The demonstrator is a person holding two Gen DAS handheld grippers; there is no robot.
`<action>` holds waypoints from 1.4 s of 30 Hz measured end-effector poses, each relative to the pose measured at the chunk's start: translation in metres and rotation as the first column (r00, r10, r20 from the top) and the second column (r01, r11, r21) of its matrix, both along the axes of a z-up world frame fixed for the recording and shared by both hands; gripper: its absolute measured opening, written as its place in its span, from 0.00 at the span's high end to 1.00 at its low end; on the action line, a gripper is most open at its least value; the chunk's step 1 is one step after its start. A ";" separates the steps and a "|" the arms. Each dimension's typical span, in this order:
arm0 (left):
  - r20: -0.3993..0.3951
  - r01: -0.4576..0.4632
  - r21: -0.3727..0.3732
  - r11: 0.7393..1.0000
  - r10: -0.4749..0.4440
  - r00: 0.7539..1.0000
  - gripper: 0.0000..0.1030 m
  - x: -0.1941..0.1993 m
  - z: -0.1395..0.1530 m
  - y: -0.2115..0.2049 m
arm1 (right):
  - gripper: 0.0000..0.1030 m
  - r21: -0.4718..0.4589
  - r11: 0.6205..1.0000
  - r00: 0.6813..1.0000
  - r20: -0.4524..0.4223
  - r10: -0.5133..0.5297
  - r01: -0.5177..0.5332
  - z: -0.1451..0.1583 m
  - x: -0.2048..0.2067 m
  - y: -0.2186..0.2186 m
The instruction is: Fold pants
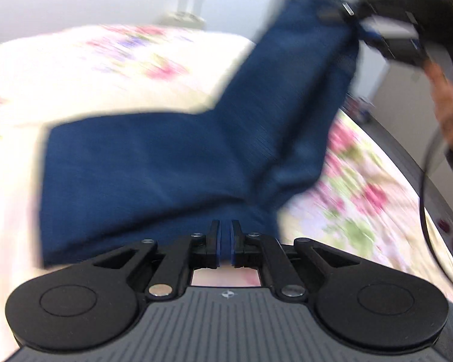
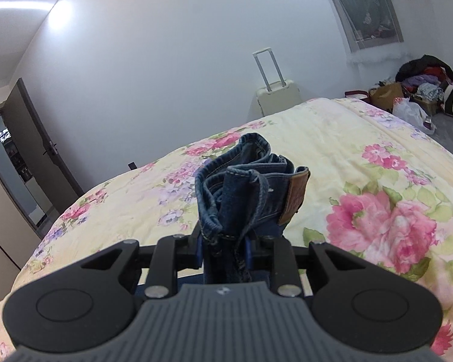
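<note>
The floral bedspread (image 2: pixel 362 138) carries the lower part of the blue jeans (image 1: pixel 142 163). Your left hand-held gripper (image 1: pixel 225 242) pinches their near edge; your right hand-held gripper (image 2: pixel 225 249) clamps the bunched waistband (image 2: pixel 250 181), raised above the bed.

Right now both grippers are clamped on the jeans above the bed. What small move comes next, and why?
Probably carry the right gripper over toward the left gripper and lower it. The right one holds the bunched waistband lifted off the floral bedspread, while the jeans partly lie flat by the left gripper. Bringing the raised end over that part would lay one half on the other.
</note>
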State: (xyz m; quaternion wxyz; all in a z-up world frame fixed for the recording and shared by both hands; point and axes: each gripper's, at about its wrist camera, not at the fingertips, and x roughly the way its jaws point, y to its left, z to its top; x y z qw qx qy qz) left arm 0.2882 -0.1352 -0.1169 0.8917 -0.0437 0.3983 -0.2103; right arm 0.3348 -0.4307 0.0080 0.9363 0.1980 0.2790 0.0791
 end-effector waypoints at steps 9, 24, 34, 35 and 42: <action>0.036 -0.329 -0.113 0.938 0.335 0.942 0.92 0.014 0.023 0.142 | 0.80 -0.201 0.972 0.992 0.007 0.128 -0.124 0.011 0.002 0.127; -0.118 -0.380 -0.282 0.881 0.361 0.925 0.91 0.022 -0.027 0.211 | 0.74 -0.444 0.732 0.856 -0.307 0.417 -0.516 -0.143 -0.029 0.308; -0.089 -0.352 -0.347 0.869 0.343 0.935 0.73 0.022 -0.022 0.206 | 0.56 -0.162 0.834 0.832 -0.295 0.469 -0.528 -0.108 -0.035 0.273; -0.097 -0.350 -0.370 0.861 0.339 0.936 0.73 0.023 -0.022 0.206 | 0.57 -0.135 0.846 0.837 -0.291 0.464 -0.516 -0.102 -0.034 0.267; -0.108 -0.296 -0.428 0.854 0.277 0.955 0.54 0.046 -0.030 0.182 | 0.73 -0.209 0.920 0.928 -0.249 0.278 -0.332 -0.086 -0.006 0.228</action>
